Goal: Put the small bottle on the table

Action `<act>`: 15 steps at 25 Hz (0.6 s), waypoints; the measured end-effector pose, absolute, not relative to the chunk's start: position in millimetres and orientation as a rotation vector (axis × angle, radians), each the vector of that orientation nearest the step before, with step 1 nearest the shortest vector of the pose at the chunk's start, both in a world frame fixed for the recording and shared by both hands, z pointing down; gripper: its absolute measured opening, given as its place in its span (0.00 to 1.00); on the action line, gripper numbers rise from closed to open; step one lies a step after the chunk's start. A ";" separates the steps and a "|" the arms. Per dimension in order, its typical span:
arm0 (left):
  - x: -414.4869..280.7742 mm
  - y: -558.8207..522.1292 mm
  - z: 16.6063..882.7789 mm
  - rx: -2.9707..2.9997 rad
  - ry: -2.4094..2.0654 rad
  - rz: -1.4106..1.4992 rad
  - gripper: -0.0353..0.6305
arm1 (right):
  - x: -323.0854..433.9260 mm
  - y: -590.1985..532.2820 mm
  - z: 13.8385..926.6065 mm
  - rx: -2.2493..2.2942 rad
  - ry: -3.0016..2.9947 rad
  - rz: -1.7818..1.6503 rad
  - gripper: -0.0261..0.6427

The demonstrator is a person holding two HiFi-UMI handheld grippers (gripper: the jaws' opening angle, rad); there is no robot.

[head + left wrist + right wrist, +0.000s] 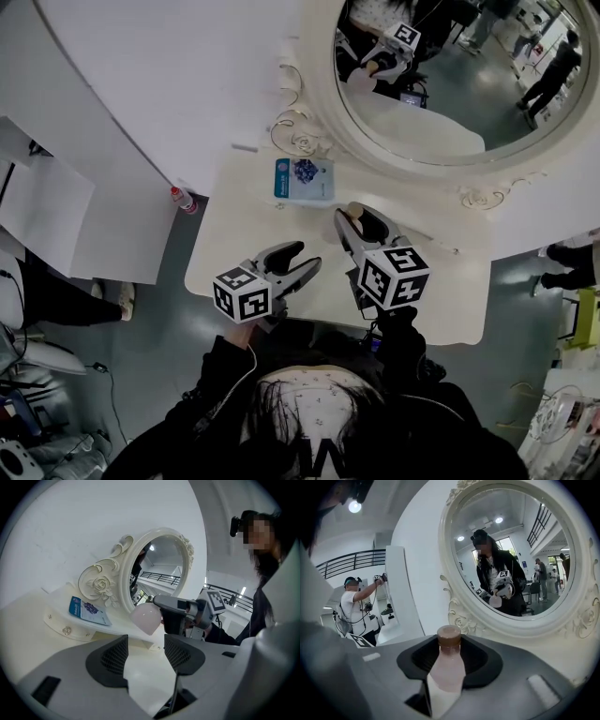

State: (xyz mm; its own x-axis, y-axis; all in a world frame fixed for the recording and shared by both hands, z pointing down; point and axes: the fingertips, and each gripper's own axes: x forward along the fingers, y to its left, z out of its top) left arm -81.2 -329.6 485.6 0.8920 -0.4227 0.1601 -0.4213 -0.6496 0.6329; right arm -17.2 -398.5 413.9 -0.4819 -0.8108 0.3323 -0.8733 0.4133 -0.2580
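My right gripper point(449, 657) is clamped on the small bottle point(447, 670), its jaws set wide around the pale pink body and the brown cap pointing toward the mirror point(520, 550). The bottle is held above the white table point(234, 239), clear of its surface. My left gripper point(145, 654) stands open and empty, just beside the right.

We hold left gripper point(302, 259) near centre, pointing toward 2 o'clock, jaws apart, nothing between. Right gripper point(362, 221) just beside it at 3 o'clock, pointing toward 11 o'clock, jaws clamped on small bottle point(449, 667). Left forearm point(225, 366), right forearm point(405, 349) reach in from 6 o'clock.
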 end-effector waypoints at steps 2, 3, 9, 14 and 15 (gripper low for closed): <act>-83.7 -331.1 486.1 2.354 -0.598 0.003 0.40 | -11.7 -410.3 419.4 1.531 -2.484 0.610 0.26; -84.9 -331.2 485.9 2.355 -0.595 0.005 0.40 | -8.9 -415.9 422.1 1.541 -2.472 0.614 0.26; -94.0 -330.6 487.6 2.361 -0.604 0.022 0.40 | 6.0 -450.8 441.1 1.589 -2.409 0.631 0.26; -106.1 -336.8 487.4 2.342 -0.635 0.012 0.40 | 9.7 -481.1 461.8 1.608 -2.359 0.647 0.26; -108.0 -338.2 487.2 2.339 -0.642 0.009 0.40 | 10.1 -485.7 466.4 1.607 -2.346 0.648 0.26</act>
